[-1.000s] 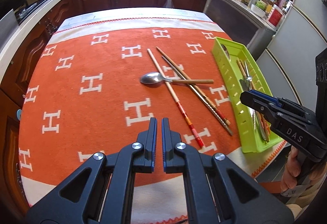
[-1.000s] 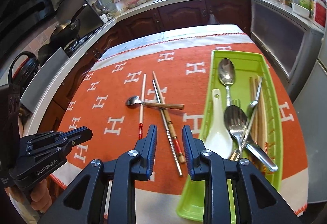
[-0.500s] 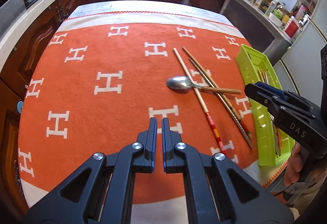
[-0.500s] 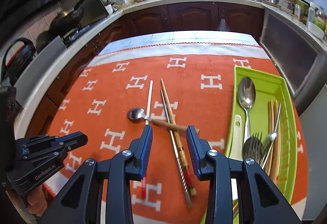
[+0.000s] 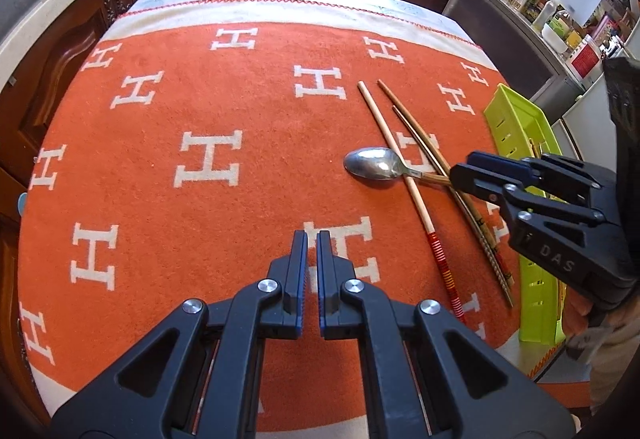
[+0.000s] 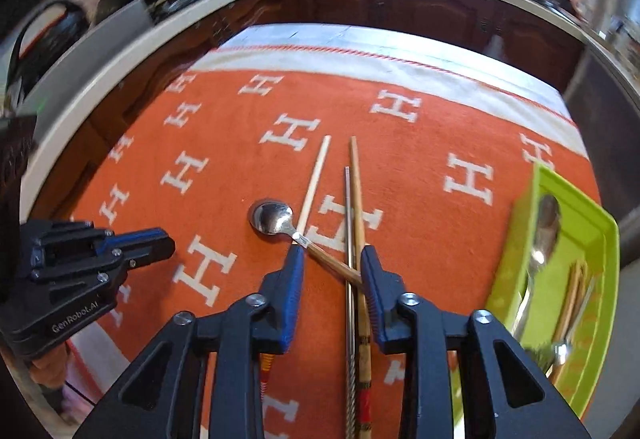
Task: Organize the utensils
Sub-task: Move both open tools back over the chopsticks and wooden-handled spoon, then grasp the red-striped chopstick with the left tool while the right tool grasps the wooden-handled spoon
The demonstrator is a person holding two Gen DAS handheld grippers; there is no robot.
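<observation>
Two cameras cover the scene. From the left wrist view, the left gripper [image 5: 312,239] has its jaws closed with nothing between them, hanging over the orange cloth [image 5: 160,207] patterned with white H shapes. To its right a metal spoon [image 5: 374,169] with a wooden handle lies on the cloth, its bowl pointing left and its handle lying across three chopsticks: a pale chopstick [image 5: 400,175] with a red-banded end, and a darker chopstick [image 5: 416,135] close beside a thin metal one. The right gripper [image 5: 466,171] reaches in from the right, its tips at the far end of the spoon's handle. Behind it, the green tray [image 5: 516,119] stands at the right edge of the table.

From the right wrist view, somewhat blurred, the right gripper [image 6: 330,259] has its jaws apart; they have just been closing. The spoon [image 6: 274,219] handle runs between the two fingers, together with the metal chopstick [image 6: 347,207] and the brown chopstick [image 6: 356,179], which cross under it. The pads do not press on the handle. The pale chopstick [image 6: 316,171] passes just beyond the left finger [image 6: 294,279]. The green tray [image 6: 596,235] sits at the right, holding a spoon, wooden chopsticks and other cutlery. The left gripper [image 6: 160,241] shows at the left, closed, above the cloth [image 6: 420,167].
</observation>
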